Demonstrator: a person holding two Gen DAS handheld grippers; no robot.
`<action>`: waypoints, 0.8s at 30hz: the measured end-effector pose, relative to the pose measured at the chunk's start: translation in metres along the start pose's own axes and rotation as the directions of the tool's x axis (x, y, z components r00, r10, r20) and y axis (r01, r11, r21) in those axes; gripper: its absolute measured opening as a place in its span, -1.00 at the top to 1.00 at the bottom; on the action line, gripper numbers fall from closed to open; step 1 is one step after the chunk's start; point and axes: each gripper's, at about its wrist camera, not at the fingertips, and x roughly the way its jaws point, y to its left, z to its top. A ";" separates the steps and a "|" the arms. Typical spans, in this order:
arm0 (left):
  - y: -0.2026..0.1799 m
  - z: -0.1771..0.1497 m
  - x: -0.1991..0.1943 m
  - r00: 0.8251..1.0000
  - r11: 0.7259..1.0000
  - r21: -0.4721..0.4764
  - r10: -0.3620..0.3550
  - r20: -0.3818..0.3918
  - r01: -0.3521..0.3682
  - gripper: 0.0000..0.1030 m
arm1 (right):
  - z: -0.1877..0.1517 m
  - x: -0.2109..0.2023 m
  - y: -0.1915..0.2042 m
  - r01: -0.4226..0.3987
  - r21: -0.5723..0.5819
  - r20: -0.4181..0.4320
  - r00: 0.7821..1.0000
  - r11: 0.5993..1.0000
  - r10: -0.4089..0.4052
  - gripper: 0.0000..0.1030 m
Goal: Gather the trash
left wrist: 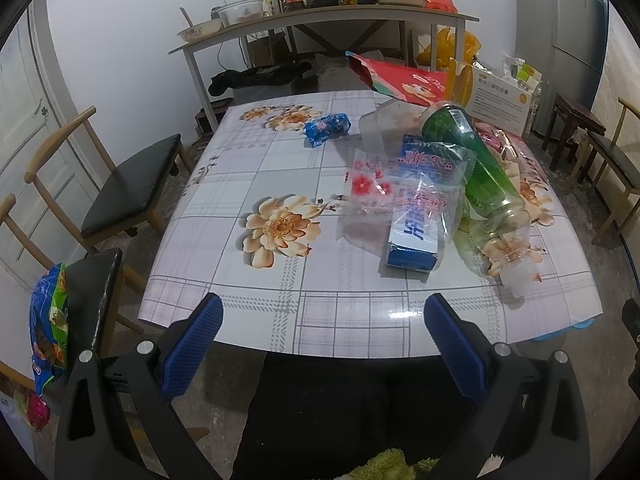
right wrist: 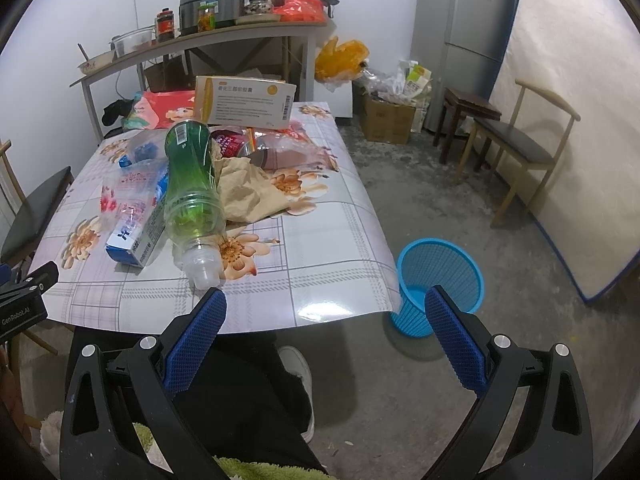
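Note:
Trash lies on the flowered table [left wrist: 248, 312] [right wrist: 320, 280]: a green plastic bottle [left wrist: 486, 176] [right wrist: 192, 184] on its side, a blue-white carton [left wrist: 412, 240] [right wrist: 136, 244] under a clear plastic bag [left wrist: 400, 184] [right wrist: 128, 196], a crumpled blue wrapper [left wrist: 326, 128], a brown paper bag [right wrist: 248, 192], and a white-yellow box [left wrist: 500, 100] [right wrist: 248, 100]. A blue mesh waste basket [right wrist: 438, 284] stands on the floor right of the table. My left gripper [left wrist: 323, 338] is open and empty at the table's near edge. My right gripper [right wrist: 326, 330] is open and empty, near the table's front right corner.
Wooden chairs stand left of the table [left wrist: 128, 184] and at the right wall [right wrist: 516, 140]. A shelf table [left wrist: 320, 20] with jars and a cooker stands behind. A fridge [right wrist: 460, 40], a mattress [right wrist: 572, 120] and a cardboard box [right wrist: 388, 120] lie to the right. The person's legs [right wrist: 248, 380] are below.

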 end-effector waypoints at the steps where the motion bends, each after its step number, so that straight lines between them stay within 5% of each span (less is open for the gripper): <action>1: 0.000 0.000 0.000 1.000 1.000 0.000 0.000 0.000 0.000 -0.92 | 0.000 0.000 0.000 0.000 0.000 0.000 1.000 1.000 0.000 -0.85; 24: 0.002 0.002 0.007 1.000 1.000 -0.005 0.000 -0.009 0.000 -0.92 | 0.002 0.006 0.009 -0.002 -0.015 -0.006 1.000 1.000 0.002 -0.85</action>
